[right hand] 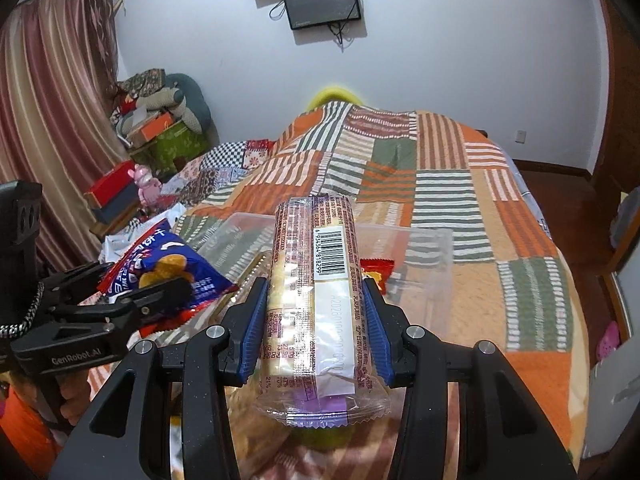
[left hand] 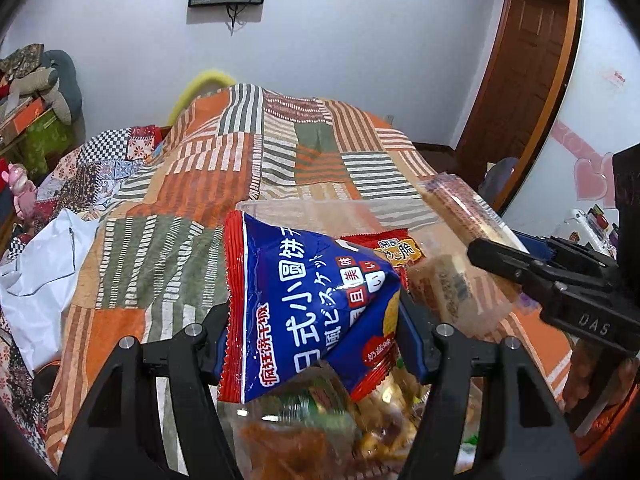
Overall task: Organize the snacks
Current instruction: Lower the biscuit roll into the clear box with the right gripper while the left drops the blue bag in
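Observation:
In the left wrist view my left gripper (left hand: 316, 336) is shut on a blue snack bag with red edges (left hand: 304, 300), held above a blurred heap of other snacks (left hand: 320, 436). Just beyond it a clear plastic box (left hand: 280, 208) sits on the quilt with a red packet (left hand: 394, 246) inside. My right gripper (right hand: 316, 328) is shut on a long clear-wrapped biscuit pack (right hand: 316, 292), barcode side up. In the right wrist view the clear box (right hand: 430, 264) lies ahead, the red packet (right hand: 378, 270) shows beside the pack, and the left gripper (right hand: 140, 276) holds the blue bag (right hand: 168, 260) at the left.
Everything lies on a bed with an orange, green and white patchwork quilt (left hand: 224, 168). A white plastic bag (left hand: 40, 264) lies at the bed's left. Boxes and cushions (right hand: 160, 128) pile up by the curtain. A wooden door (left hand: 532, 60) stands at the right.

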